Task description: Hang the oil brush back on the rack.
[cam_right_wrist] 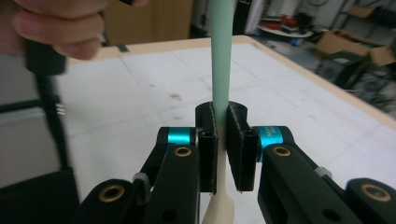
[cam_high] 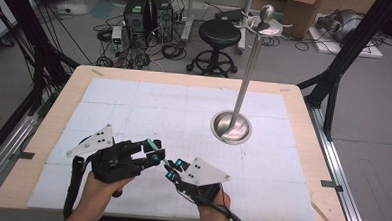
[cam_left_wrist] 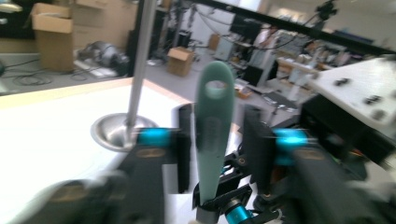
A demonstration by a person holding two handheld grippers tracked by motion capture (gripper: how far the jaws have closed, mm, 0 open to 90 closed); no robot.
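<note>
Both hand-held grippers meet low over the near middle of the surface [cam_high: 109, 91], tips facing each other. Right hand-held gripper [cam_right_wrist: 220, 140]: jaws closed flat on the narrow shaft of a pale green utensil [cam_right_wrist: 221, 60], cream end below the pads. The grip sits mid-shaft, probably to keep it from pivoting. Left hand-held gripper [cam_left_wrist: 215, 140]: jaws parted on either side of the utensil's handle, which ends in a hanging hole; no contact evident, though blur limits certainty. This looks like a hand-over, perhaps to hang it on the metal stand [cam_high: 245, 77] further right. Both forearms enter from the near edge, wrists turned inward.
</note>
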